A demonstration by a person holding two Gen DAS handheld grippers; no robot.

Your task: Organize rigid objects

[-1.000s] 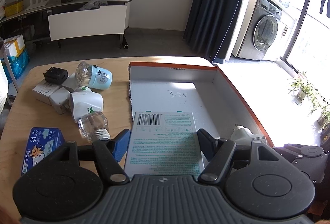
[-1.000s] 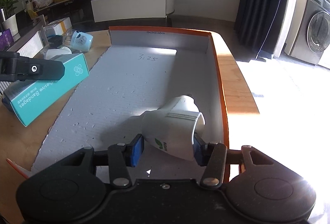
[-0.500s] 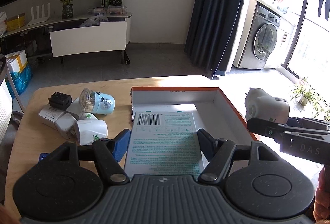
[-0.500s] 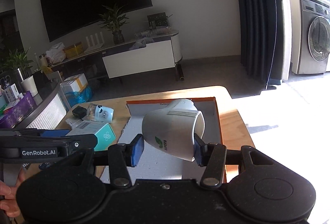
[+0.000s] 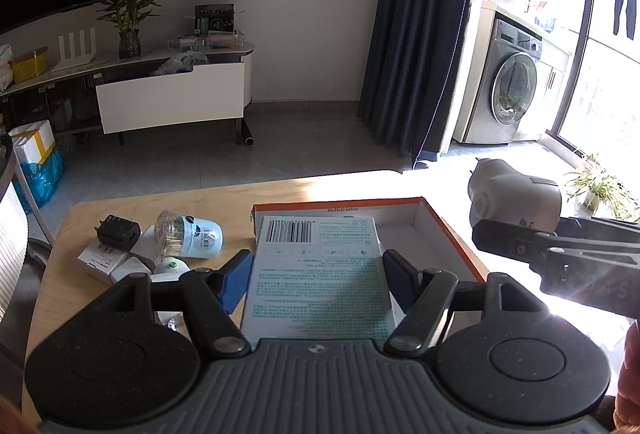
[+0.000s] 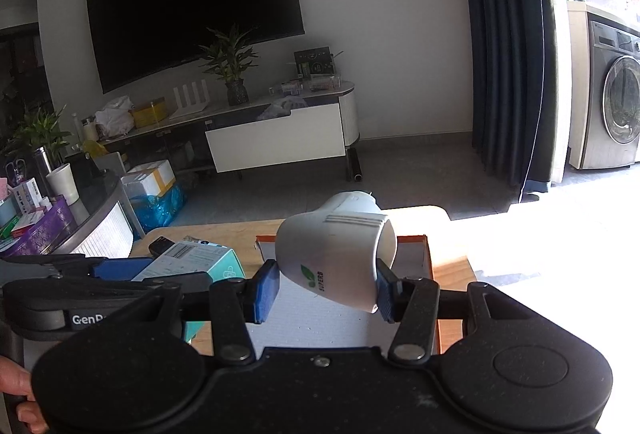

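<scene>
My left gripper (image 5: 318,284) is shut on a flat white and teal bandage box (image 5: 318,274), held above the near end of the orange-edged cardboard tray (image 5: 444,230). My right gripper (image 6: 328,290) is shut on a white plug-in device (image 6: 336,258) with a green leaf logo, lifted well above the tray (image 6: 426,258). That device (image 5: 516,194) shows at the right of the left wrist view, gripped from below. The bandage box (image 6: 196,262) and the left gripper's body show at the left of the right wrist view.
Left of the tray on the wooden table (image 5: 168,202) lie a black charger (image 5: 118,234), a light blue toothpick jar (image 5: 188,234), small white boxes (image 5: 100,262) and another white plug-in device (image 5: 170,270). Beyond the table are a TV cabinet (image 5: 172,98), a curtain and a washing machine (image 5: 512,94).
Both grippers rose with their loads. The right one lifted the white device off the tray floor and tilted up, so the room fills its view. The table objects sank in the left view.
</scene>
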